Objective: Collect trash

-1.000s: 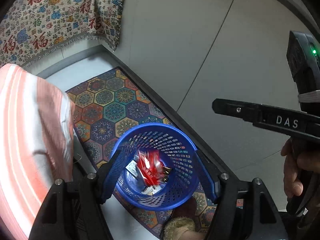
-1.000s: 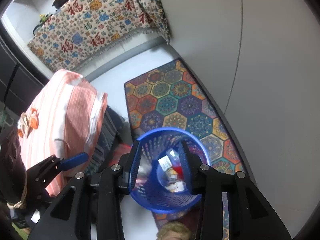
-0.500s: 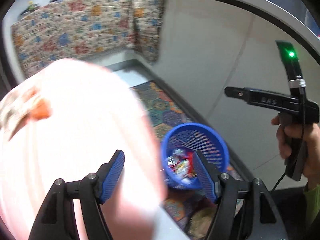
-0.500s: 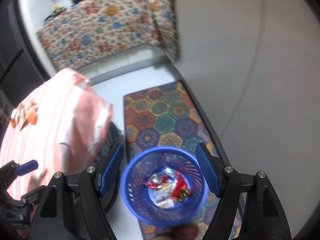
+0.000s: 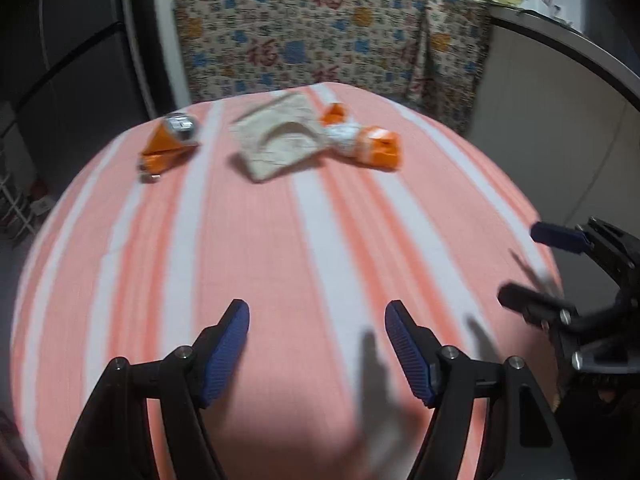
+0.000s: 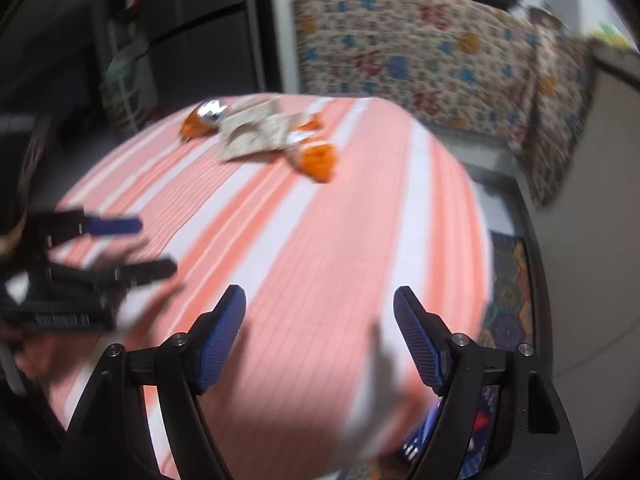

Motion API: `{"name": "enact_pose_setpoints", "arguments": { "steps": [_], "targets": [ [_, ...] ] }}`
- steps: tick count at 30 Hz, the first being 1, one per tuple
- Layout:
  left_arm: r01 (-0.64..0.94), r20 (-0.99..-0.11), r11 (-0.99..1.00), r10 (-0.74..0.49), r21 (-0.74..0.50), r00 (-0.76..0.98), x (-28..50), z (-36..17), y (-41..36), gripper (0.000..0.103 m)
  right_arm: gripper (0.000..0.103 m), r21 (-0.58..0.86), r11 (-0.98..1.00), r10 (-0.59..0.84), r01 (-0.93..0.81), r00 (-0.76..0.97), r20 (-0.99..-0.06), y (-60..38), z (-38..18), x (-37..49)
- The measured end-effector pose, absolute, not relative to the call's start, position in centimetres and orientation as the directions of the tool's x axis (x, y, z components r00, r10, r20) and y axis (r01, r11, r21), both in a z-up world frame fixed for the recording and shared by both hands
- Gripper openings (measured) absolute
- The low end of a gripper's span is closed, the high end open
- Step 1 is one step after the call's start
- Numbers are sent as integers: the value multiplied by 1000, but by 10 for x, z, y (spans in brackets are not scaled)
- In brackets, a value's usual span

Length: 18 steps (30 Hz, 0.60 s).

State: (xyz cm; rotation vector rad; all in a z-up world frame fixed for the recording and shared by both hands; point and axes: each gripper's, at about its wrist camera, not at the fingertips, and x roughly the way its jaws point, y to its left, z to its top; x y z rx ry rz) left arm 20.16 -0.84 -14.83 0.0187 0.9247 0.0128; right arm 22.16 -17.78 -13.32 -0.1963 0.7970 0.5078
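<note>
On the orange-and-white striped table (image 5: 280, 260) three pieces of trash lie at the far side: an orange-and-silver wrapper (image 5: 168, 146), a crumpled beige paper bag (image 5: 276, 140) and an orange-and-white wrapper (image 5: 368, 142). The right wrist view shows the same silver-tipped wrapper (image 6: 200, 120), bag (image 6: 252, 136) and orange wrapper (image 6: 316, 160). My left gripper (image 5: 317, 306) hovers open over the near part of the cloth, nothing between its pads. My right gripper (image 6: 319, 294) is beside it, its jaws opening and empty. A blurred sliver of the blue basket (image 6: 424, 432) shows below the table's right edge.
A counter draped in flowered cloth (image 5: 332, 40) with pots on top stands behind the table. A dark fridge (image 5: 80, 60) is at the left, a pale cabinet front (image 5: 560, 140) at the right. A hexagon-patterned rug (image 6: 512, 300) lies on the floor by the table.
Both grippers have swung away from above the blue basket to over the striped table. The right jaws have spread wider. The trash on the table has come into view.
</note>
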Motion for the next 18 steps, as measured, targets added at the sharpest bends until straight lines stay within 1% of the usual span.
{"name": "enact_pose_setpoints", "arguments": {
  "steps": [5, 9, 10, 12, 14, 18],
  "targets": [
    [-83, -803, 995, 97, 59, 589, 214, -157, 59, 72, 81, 2, 826, 376, -564, 546, -749, -141, -146, 222],
    [-131, -817, 991, 101, 31, 567, 244, -168, 111, 72, 81, -11, 813, 371, -582, 534, -760, -121, -153, 224],
    [-128, -816, 992, 87, 16, 572, 252, -171, 123, 76, 81, -12, 812, 369, -584, 529, -764, -117, -155, 226],
    [-135, -799, 991, 85, 5, 596, 270, -172, 142, 77, 81, -13, 809, 366, -587, 521, -771, -109, -157, 231],
    [-120, -800, 993, 80, 10, 595, 291, -173, 153, 87, 84, -4, 810, 371, -586, 518, -771, -106, -159, 236],
    [-97, -810, 995, 68, 14, 583, 331, -176, 163, 98, 89, 14, 814, 378, -581, 511, -772, -100, -160, 243]
  ]
}}
